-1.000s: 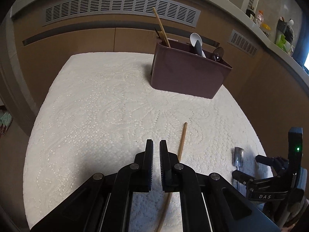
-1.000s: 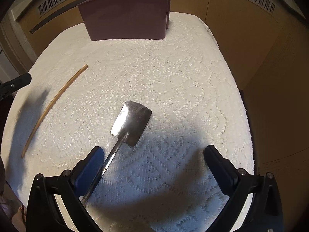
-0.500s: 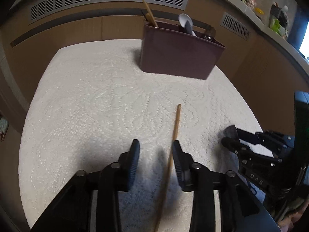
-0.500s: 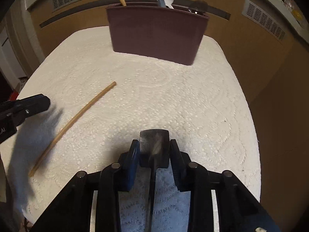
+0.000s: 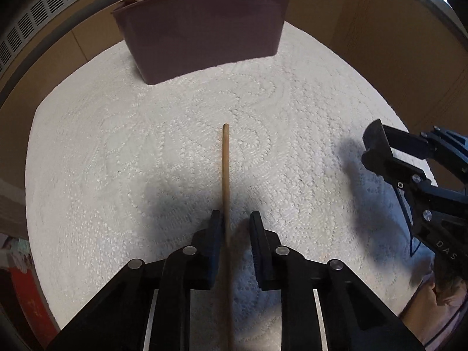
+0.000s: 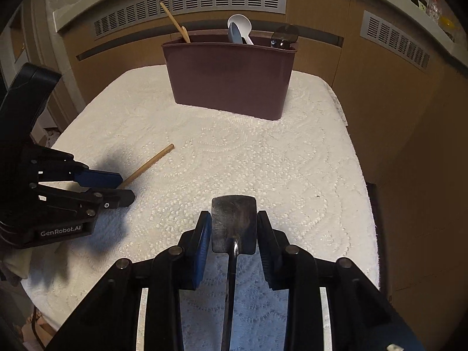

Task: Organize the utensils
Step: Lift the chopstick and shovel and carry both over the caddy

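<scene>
A metal spatula [image 6: 234, 222] is gripped by its blade in the right hand-held gripper [image 6: 234, 231], the handle running back under the camera and out of sight. The left hand-held gripper [image 5: 233, 228] stands partly open astride a wooden chopstick [image 5: 225, 175], which lies on the white cloth [image 5: 102, 161] covering the bench; the stick sits against the left pad while a gap shows at the right pad, so no grip is judged to be made yet. Whether the stick is already lifted off the cloth cannot be told from the left wrist view.

The maroon holder [image 6: 231, 73] stands at the far end of the cloth, with another chopstick [image 6: 175, 23], a white spoon [image 6: 241, 27] and a dark utensil [image 6: 285, 36] already in it.

Several risks are judged from here. The flat, polished blade could pivot or slide between the pads when tilted for insertion, since it is held far from the handle. If the left jaws are closed off-centre, the round stick could roll aside or be pinched at an angle. The two grippers are near each other, so a collision is possible if both are carried to the holder together. A light holder could also be pushed or tipped by a utensil that catches its rim.
</scene>
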`<move>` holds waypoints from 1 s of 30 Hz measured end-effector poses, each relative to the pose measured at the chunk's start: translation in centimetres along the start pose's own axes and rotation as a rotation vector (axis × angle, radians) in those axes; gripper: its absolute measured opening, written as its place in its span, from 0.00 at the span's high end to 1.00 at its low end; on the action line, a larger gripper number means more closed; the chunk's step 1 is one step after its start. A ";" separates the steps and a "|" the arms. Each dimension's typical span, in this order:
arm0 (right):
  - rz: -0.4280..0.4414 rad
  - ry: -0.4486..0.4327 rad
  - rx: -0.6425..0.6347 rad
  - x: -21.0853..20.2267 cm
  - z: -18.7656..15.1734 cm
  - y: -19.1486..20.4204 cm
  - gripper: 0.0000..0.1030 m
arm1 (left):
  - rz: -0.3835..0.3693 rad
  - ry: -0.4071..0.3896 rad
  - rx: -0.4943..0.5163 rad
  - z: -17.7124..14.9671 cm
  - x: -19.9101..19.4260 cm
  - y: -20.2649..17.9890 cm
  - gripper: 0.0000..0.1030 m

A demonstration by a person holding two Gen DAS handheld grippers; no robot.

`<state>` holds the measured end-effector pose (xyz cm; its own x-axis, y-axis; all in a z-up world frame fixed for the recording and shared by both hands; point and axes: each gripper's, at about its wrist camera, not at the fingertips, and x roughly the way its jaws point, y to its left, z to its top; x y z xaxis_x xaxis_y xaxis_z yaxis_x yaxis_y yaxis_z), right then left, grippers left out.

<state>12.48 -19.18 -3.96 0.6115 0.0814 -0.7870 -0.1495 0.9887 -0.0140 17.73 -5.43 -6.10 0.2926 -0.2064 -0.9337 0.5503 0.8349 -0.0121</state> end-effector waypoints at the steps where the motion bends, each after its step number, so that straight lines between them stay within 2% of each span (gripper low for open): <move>1: 0.003 -0.003 -0.002 0.0 0.0 0.0 0.72 | 0.002 0.025 0.017 0.0 0.0 -0.2 0.84; 5: 0.012 -0.027 -0.024 -0.5 0.2 0.3 0.72 | -0.001 0.113 0.038 -0.2 0.0 -0.2 0.87; 9: 0.027 -0.057 -0.036 -1.2 0.4 0.6 0.72 | -0.042 0.117 -0.074 -0.4 -0.2 1.2 0.94; 13: 0.033 -0.072 -0.029 -1.4 0.4 0.5 0.72 | -0.076 -0.002 -0.176 -1.2 -0.9 1.9 0.94; 16: 0.019 -0.075 -0.032 -1.5 0.3 0.4 0.72 | -0.043 -0.137 -0.228 -2.3 -2.0 2.1 0.94; 20: 0.009 -0.082 -0.016 -1.7 0.4 0.0 0.72 | -0.068 -0.274 -0.332 -3.4 -3.3 2.4 0.94; 22: 0.010 -0.089 -0.010 -1.9 0.5 -0.1 0.72 | -0.052 -0.342 -0.353 -3.7 -4.4 2.4 0.94; 29: 0.012 -0.136 0.009 -3.0 1.2 -0.2 0.72 | -0.053 -0.496 -0.392 -2.6 -7.8 3.4 0.94; 30: 0.017 -0.150 0.017 -3.3 1.5 -0.4 0.72 | -0.051 -0.539 -0.394 -2.0 -8.9 3.5 0.94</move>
<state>11.74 -19.66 -0.43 0.7186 0.1150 -0.6858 -0.1485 0.9889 0.0101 15.44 0.34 1.44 0.6796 -0.3911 -0.6207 0.2770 0.9202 -0.2766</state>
